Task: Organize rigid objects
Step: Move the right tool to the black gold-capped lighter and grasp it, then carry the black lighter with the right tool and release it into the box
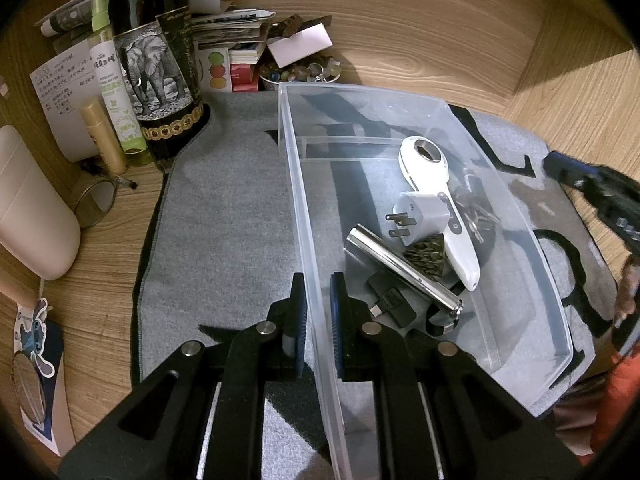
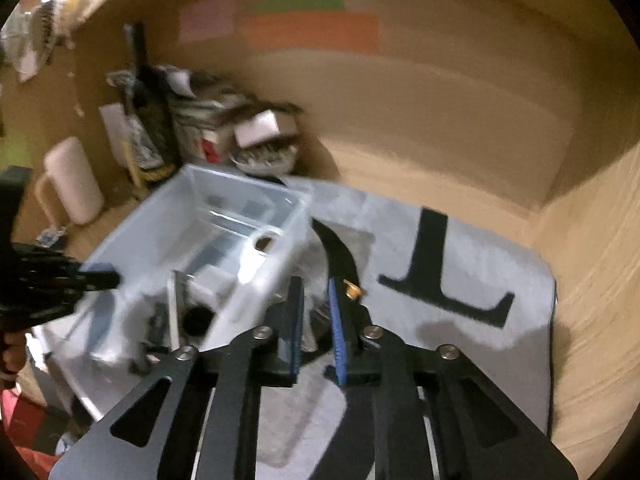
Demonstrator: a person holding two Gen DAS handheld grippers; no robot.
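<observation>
Grey felt mat [image 1: 224, 208]; left tongs [image 1: 318, 292] clamp clear bin [image 1: 298, 184] wall; right tongs [image 2: 314, 304] apart.

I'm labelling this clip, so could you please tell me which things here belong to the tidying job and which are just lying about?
Part of the job:
- clear plastic bin, its wall between the left gripper's fingers
- inside it: white handheld device, white plug adapter, silver cylinder, keys

Just lying about:
- elephant-label bottle
- green spray bottle
- bowl of beads
- stacked papers
- grey mat
</observation>
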